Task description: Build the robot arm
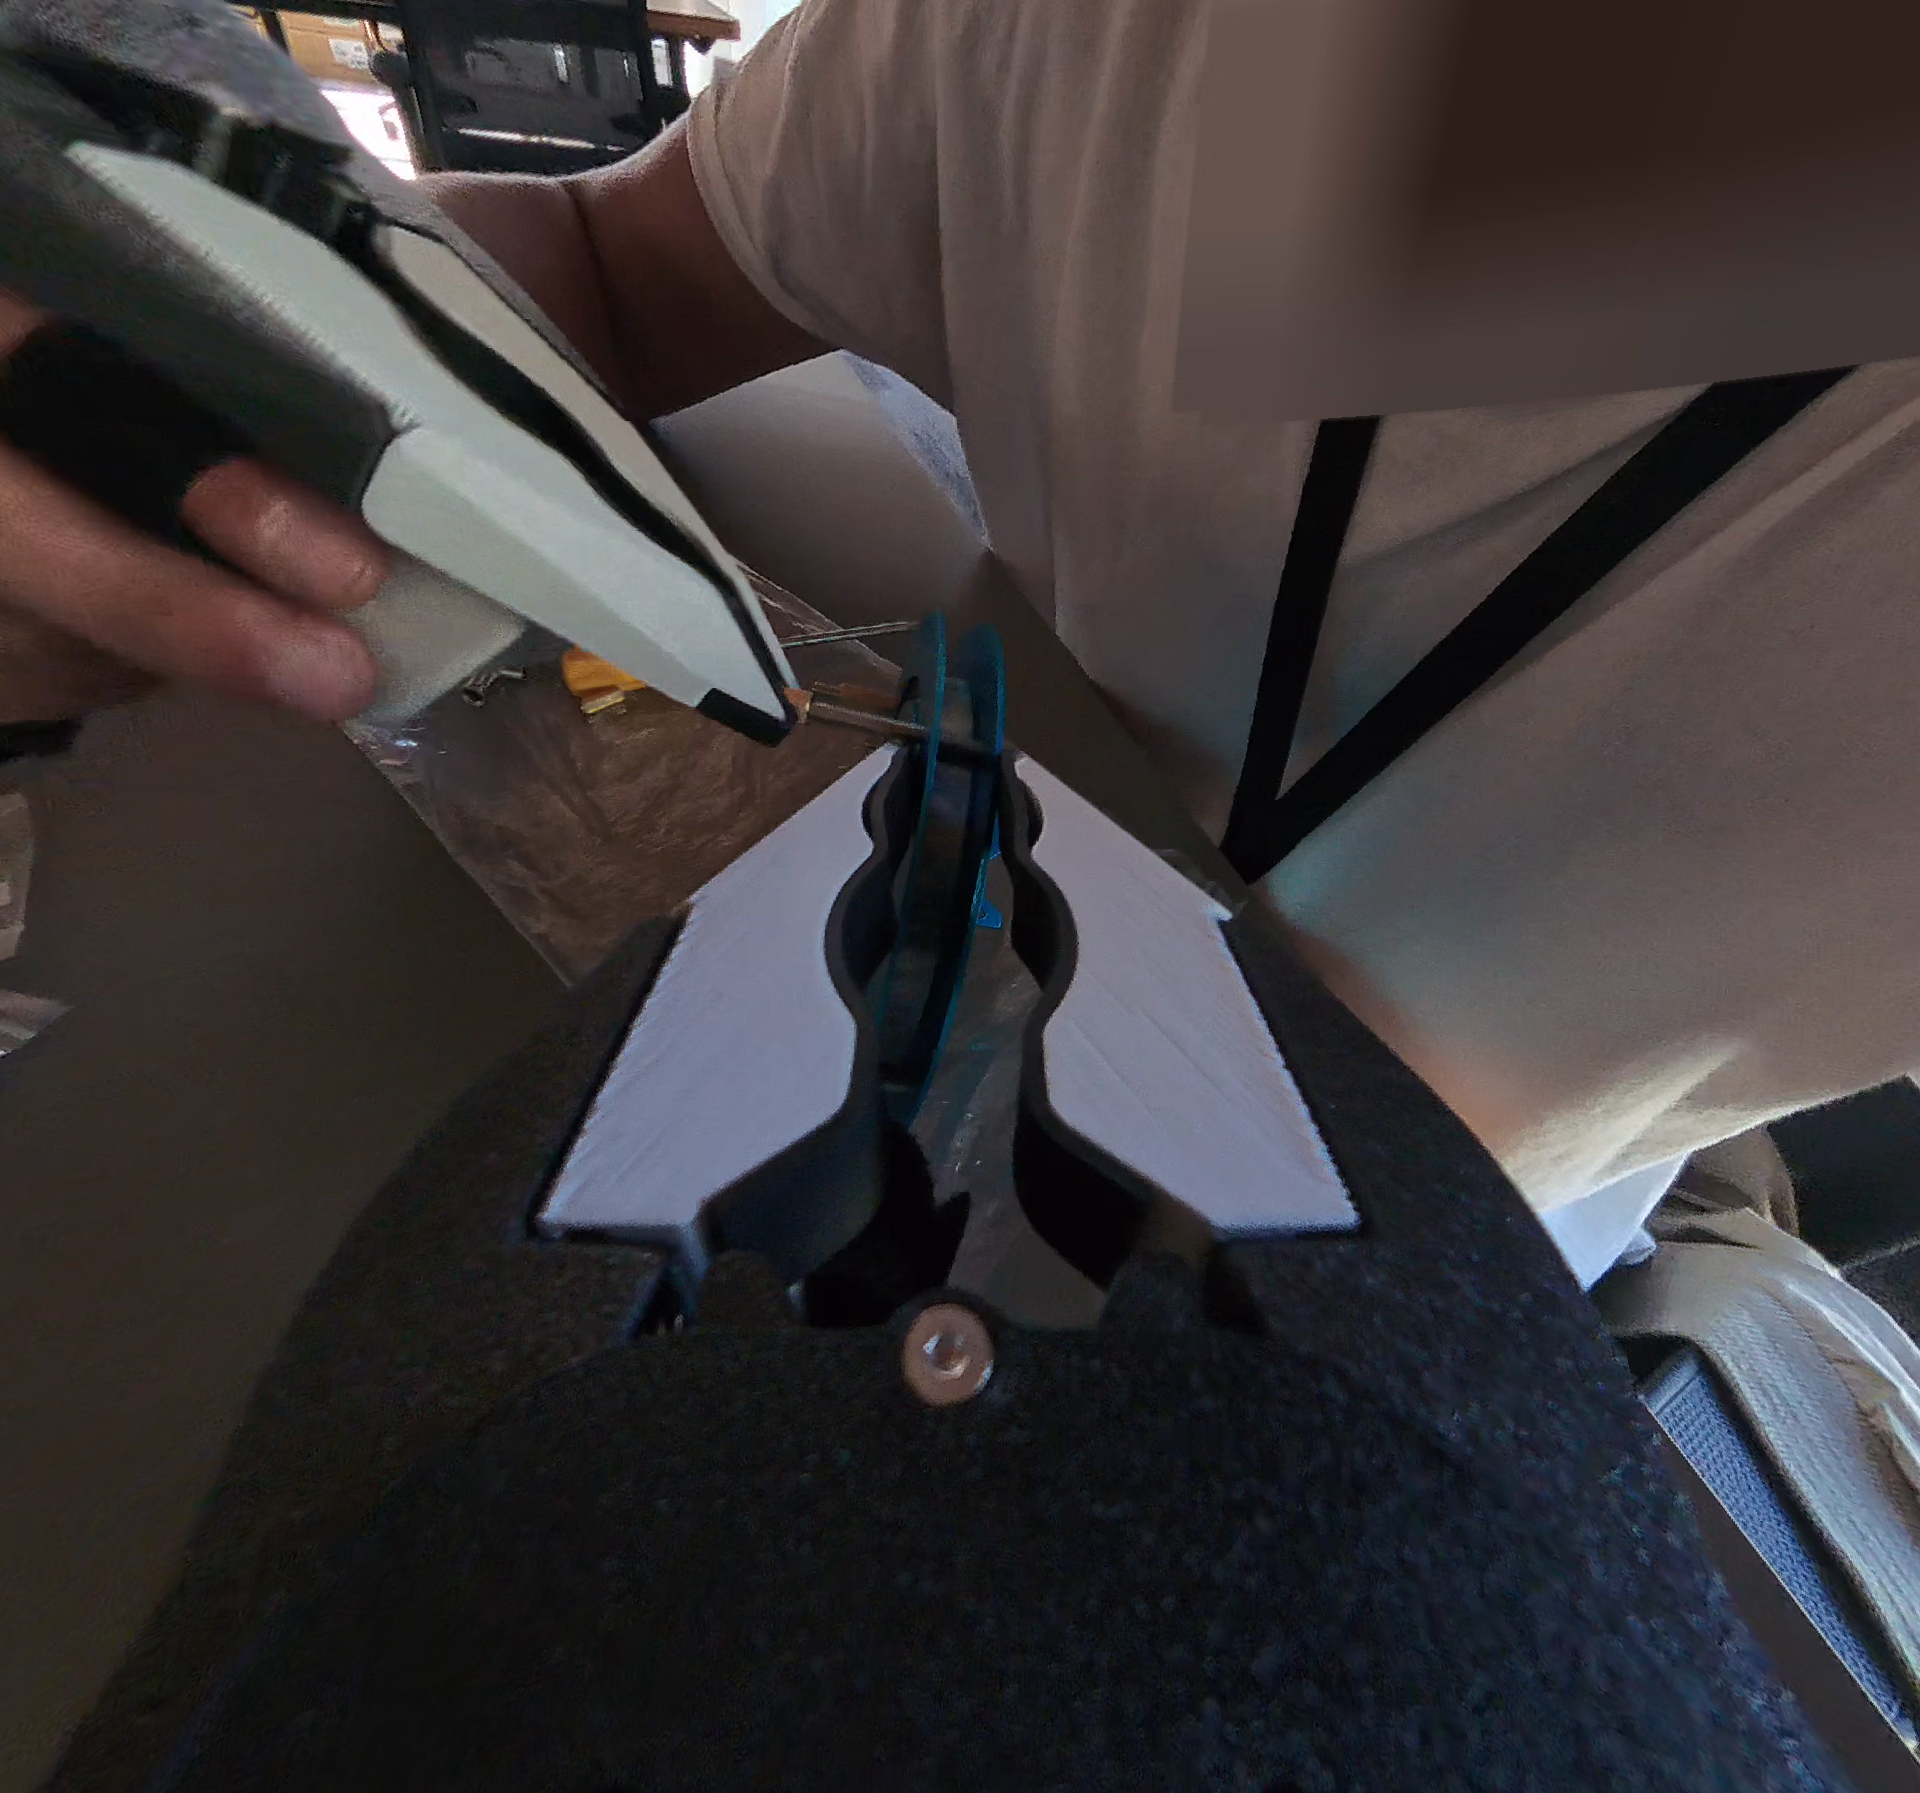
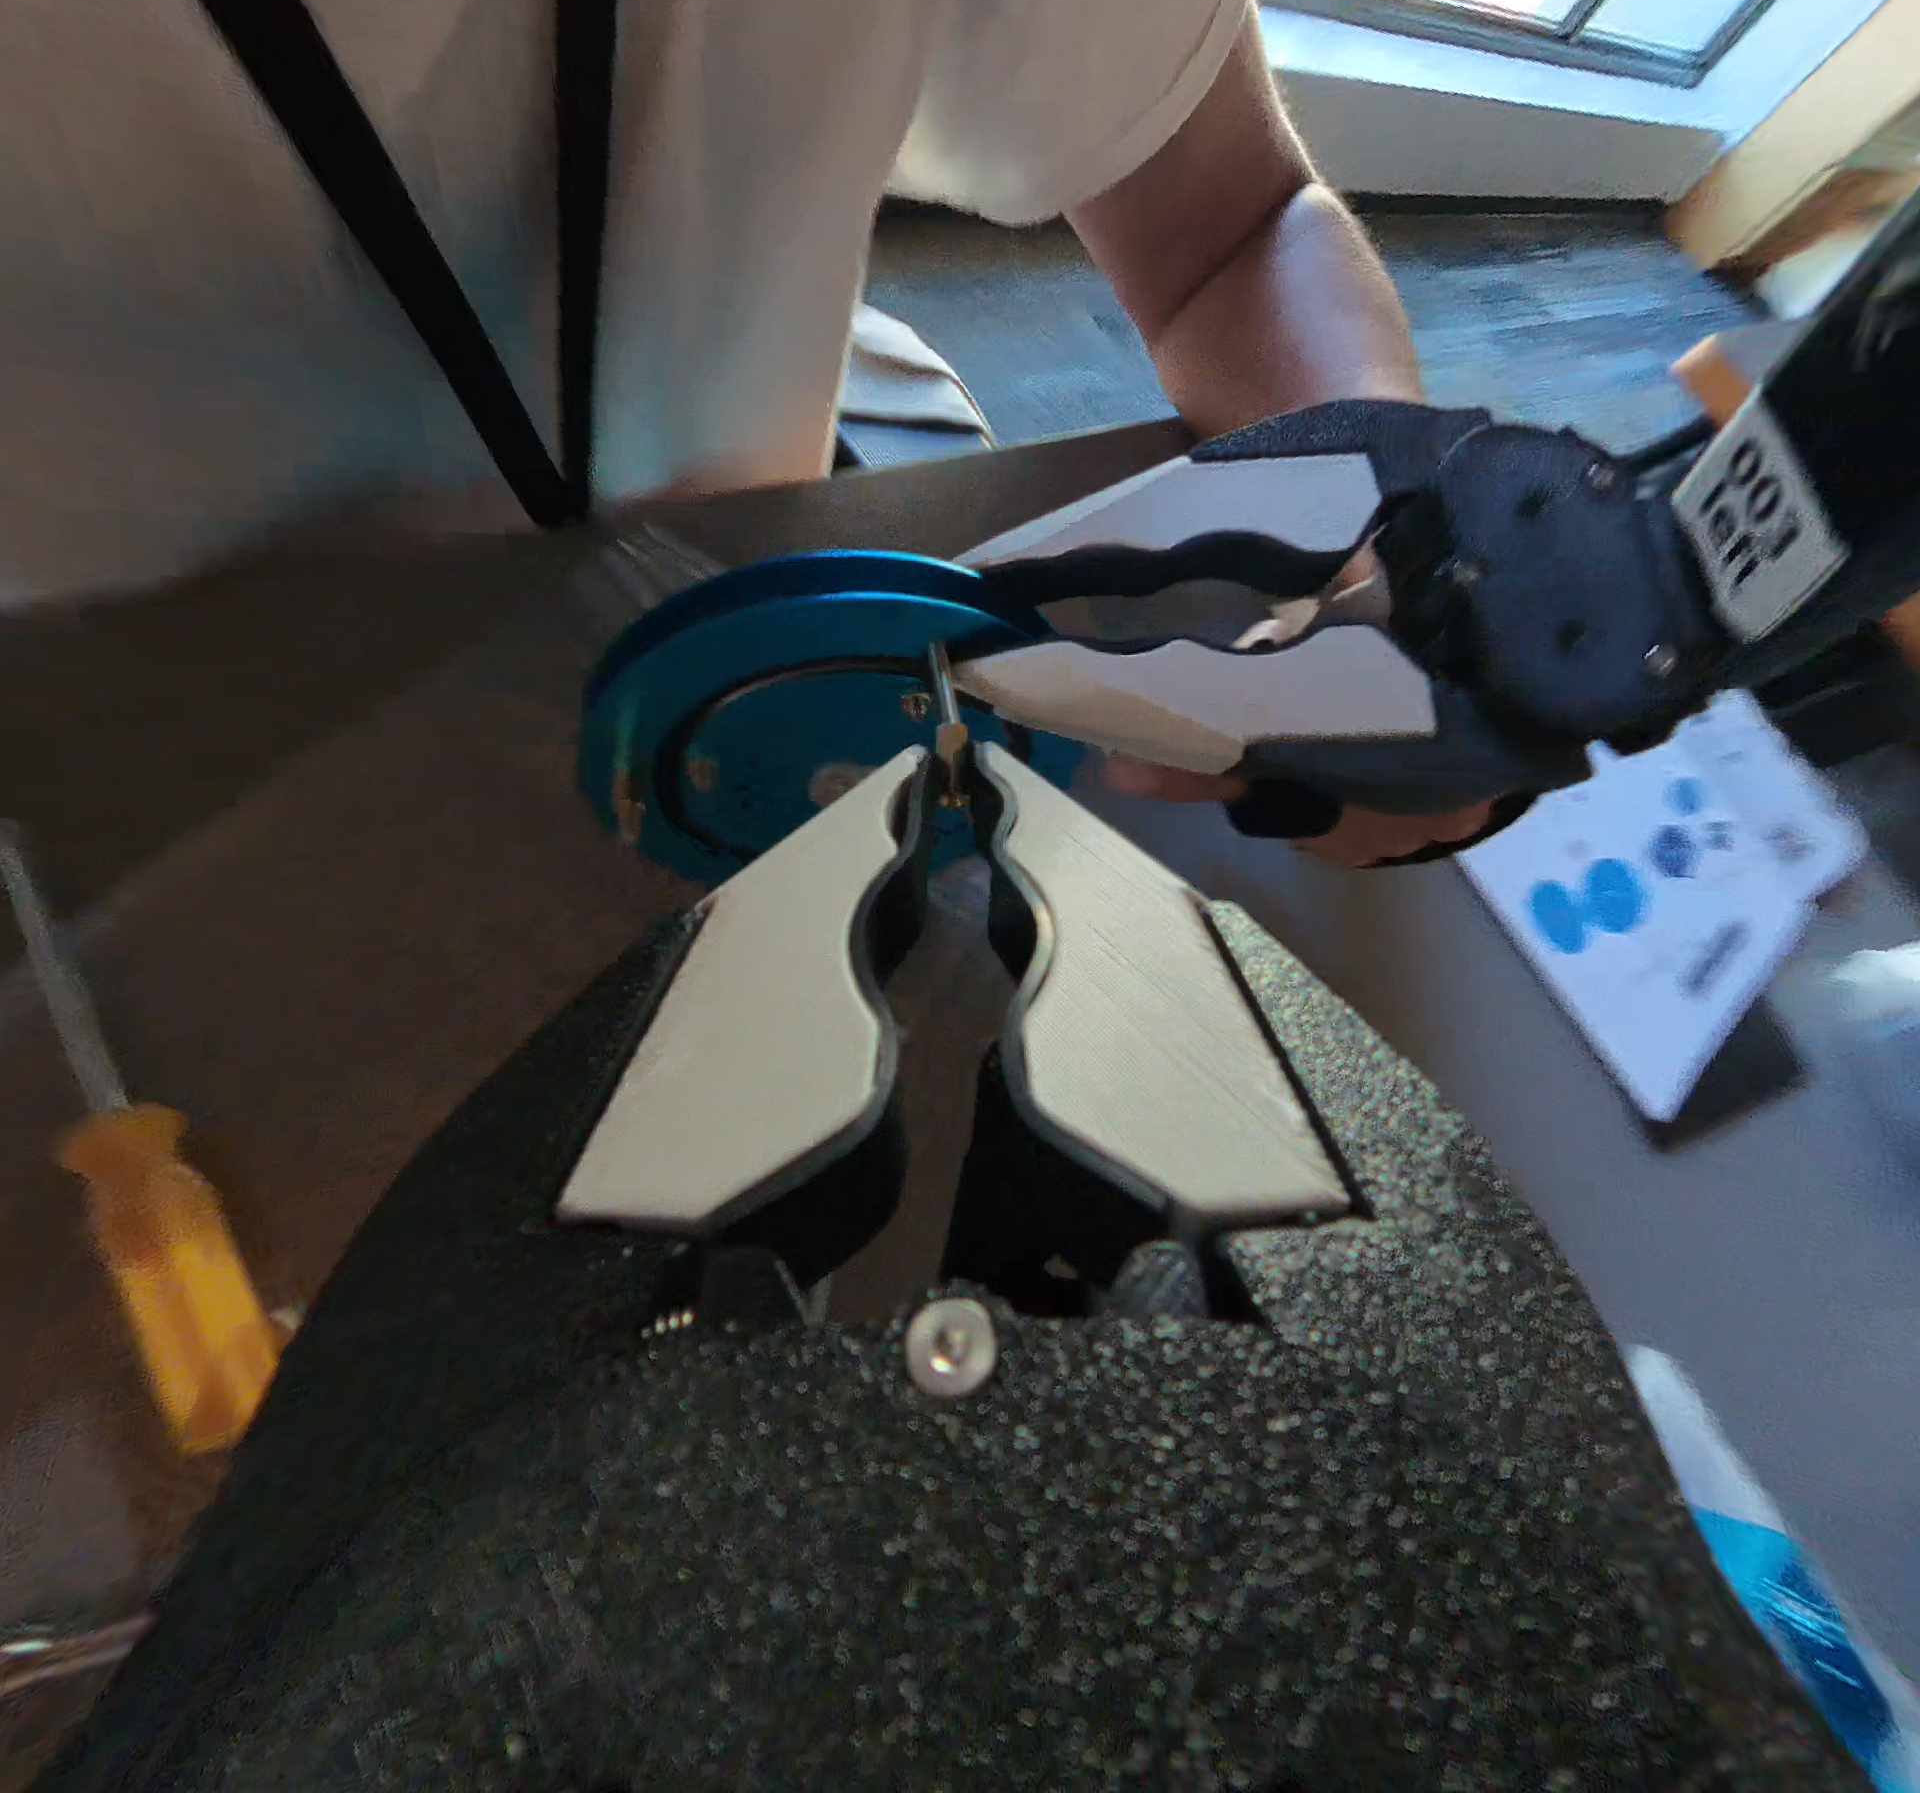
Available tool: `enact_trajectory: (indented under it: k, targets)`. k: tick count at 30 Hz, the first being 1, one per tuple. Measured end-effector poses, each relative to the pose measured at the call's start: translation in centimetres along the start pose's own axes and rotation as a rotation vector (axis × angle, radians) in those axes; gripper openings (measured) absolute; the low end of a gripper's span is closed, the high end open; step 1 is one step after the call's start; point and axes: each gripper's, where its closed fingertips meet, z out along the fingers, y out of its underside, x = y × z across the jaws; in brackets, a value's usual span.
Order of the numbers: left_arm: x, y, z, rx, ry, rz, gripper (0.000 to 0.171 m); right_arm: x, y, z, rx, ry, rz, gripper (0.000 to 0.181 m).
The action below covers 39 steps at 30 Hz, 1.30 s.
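My left gripper [image 1: 951, 756] is shut on the rim of a blue metal disc assembly [image 1: 925, 663], two round plates held edge-on above the dark table. In the right wrist view the left gripper [image 2: 966, 616] comes in from the right and clamps the blue disc [image 2: 769, 673]. My right gripper [image 2: 948, 772] is shut on a small driver tool [image 2: 943, 699] with a brass collar and a thin steel shaft. The shaft's tip touches the disc's face near its hub. In the left wrist view the right gripper [image 1: 764, 715] reaches in from the upper left with the tool [image 1: 862, 713].
An orange-handled screwdriver [image 2: 156, 1255] lies on the brown table [image 2: 312, 756] at the left. A white printed card [image 2: 1662, 902] lies at the right. Crinkled clear plastic [image 1: 623, 829] lies under the grippers. A person's torso in a beige shirt [image 1: 1558, 704] is close behind the disc. Both grippers' tips are close together, under 4 cm apart. The orange-handled screwdriver [image 2: 156, 1255] is about 20 cm from both grippers' fingertips.
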Motion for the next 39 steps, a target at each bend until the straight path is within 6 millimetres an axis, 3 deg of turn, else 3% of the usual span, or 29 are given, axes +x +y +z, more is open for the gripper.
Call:
enact_trajectory:
  k: [3, 8, 16, 25, 31, 34, 39]
  targets:
    - [-0.2, 0.0, -0.2, 0.018, 0.015, -0.024, 0.014, 0.3, 0.4, 0.0, -0.047, 0.064, -0.061, 0.005]
    - [-0.2, 0.0, -0.1, 0.017, 0.024, -0.034, 0.014, -0.1, 0.3, -0.1, -0.045, 0.034, 0.076, 0.005]
    - [0.3, -0.1, 0.4, -0.003, 0.033, -0.029, 0.014, -0.7, -0.1, 0.1, -0.279, -0.068, 0.068, 0.005]
    - [0.3, -0.3, 1.0, -0.028, 0.001, 0.015, 0.014, -1.7, -0.5, -0.3, -0.183, -0.605, 0.864, 0.005]
    - [0.7, -0.2, 1.2, -0.073, -0.029, 0.066, 0.014, -1.8, -1.1, 0.0, -0.135, -0.936, 1.567, 0.004]
    - [0.6, -0.1, 1.2, -0.082, -0.045, 0.078, 0.014, -1.8, -1.1, 0.0, -0.088, -0.938, 1.619, 0.004]
    - [0.4, -0.1, 0.9, -0.075, -0.056, 0.078, 0.014, -1.3, -1.6, -0.2, -0.057, -0.826, 1.496, 0.020]
